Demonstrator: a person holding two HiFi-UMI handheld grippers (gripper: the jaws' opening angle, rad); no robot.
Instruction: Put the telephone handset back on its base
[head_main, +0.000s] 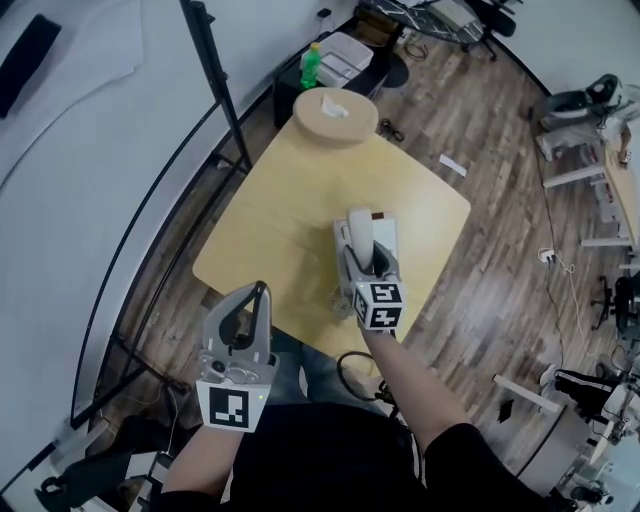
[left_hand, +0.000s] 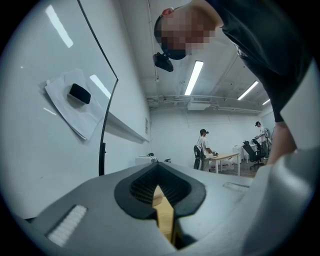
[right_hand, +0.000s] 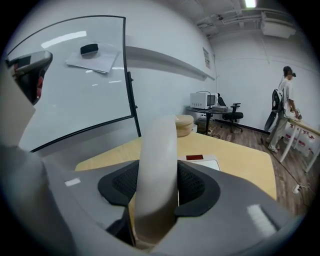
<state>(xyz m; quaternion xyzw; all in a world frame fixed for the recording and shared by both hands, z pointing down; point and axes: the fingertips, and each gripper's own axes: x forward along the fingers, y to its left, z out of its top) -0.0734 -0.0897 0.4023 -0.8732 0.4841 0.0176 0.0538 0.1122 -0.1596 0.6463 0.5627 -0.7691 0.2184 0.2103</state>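
Jaws of my right gripper (right_hand: 159, 187) are clamped on the cream handset (right_hand: 159, 145), which sits over the left side of its base (head_main: 386, 236) on the wooden table (head_main: 280, 220). My left gripper (head_main: 261, 290) hangs pressed together, empty, at the table's near edge.

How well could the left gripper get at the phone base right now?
Probably yes: only bare table lies between the left gripper and the base. The right gripper, shut on the handset, sits right over the base, though, so it might crowd the approach.
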